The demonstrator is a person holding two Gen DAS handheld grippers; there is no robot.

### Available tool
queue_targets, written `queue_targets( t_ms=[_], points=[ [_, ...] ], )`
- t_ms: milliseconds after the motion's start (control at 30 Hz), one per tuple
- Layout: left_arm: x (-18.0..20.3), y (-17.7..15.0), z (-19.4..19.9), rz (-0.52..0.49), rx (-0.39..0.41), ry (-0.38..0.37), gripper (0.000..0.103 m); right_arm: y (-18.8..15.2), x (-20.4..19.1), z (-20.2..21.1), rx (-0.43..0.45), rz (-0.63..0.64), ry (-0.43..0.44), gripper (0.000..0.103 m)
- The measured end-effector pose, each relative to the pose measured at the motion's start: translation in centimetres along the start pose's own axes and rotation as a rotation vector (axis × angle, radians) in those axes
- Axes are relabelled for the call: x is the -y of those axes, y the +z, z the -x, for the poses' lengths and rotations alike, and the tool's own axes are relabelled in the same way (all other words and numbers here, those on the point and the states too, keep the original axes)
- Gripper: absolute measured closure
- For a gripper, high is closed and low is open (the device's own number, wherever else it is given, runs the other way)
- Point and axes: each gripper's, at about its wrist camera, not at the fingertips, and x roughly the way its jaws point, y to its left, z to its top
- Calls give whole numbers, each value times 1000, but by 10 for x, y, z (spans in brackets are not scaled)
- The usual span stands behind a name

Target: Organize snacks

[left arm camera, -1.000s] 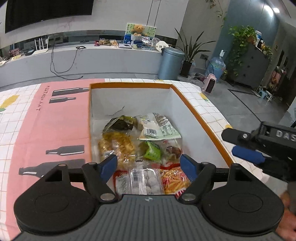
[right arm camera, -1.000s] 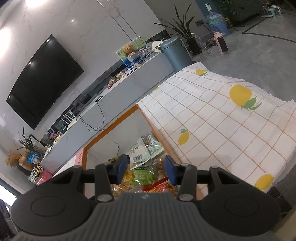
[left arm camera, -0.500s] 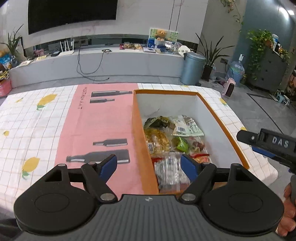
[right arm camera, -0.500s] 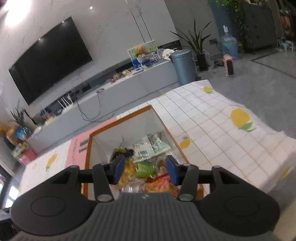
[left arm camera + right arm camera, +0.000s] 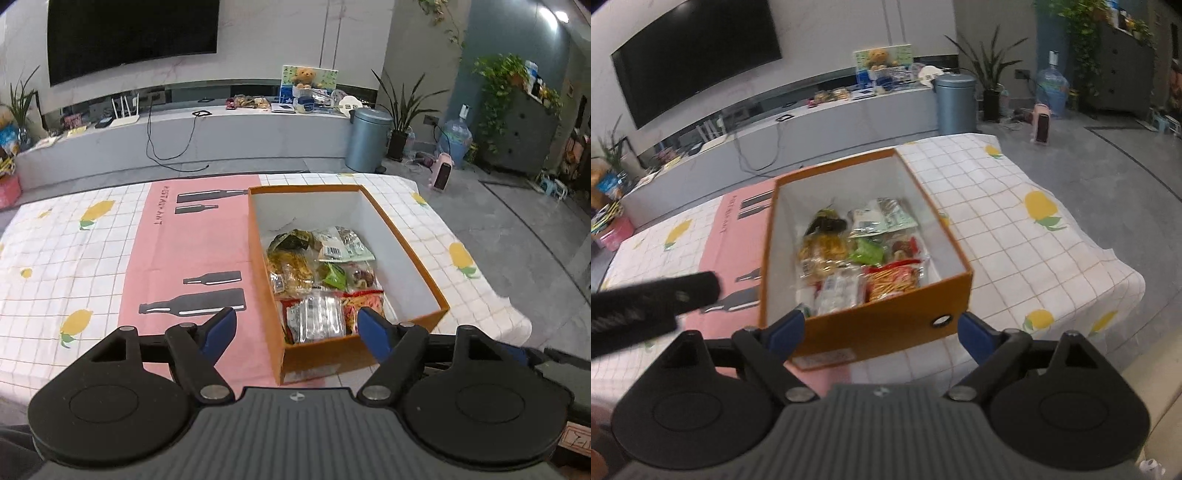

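Lemon-print tablecloth (image 5: 66, 254) carries the orange box (image 5: 321, 354) at centre frame, its light, crinkly, slippery snack packets (image 5: 317, 273) best pinched by a sealed edge, while left gripper (image 5: 295, 330) and right gripper (image 5: 881, 332) hover spread and empty.

Snack packets (image 5: 317, 280) lie in the box (image 5: 406, 240) on the tablecloth (image 5: 74, 266).
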Motion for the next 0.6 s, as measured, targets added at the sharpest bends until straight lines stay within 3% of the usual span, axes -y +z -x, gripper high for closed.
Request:
queue_targets(
  t_ms=[200,600],
  points=[
    [4,-10,3,-20,-14,41,16,-7,-9,10,-12,32,-21,15],
    [0,-18,9,16,-46,25,16,-14,-11,17,-29,15,-21,15]
  ],
)
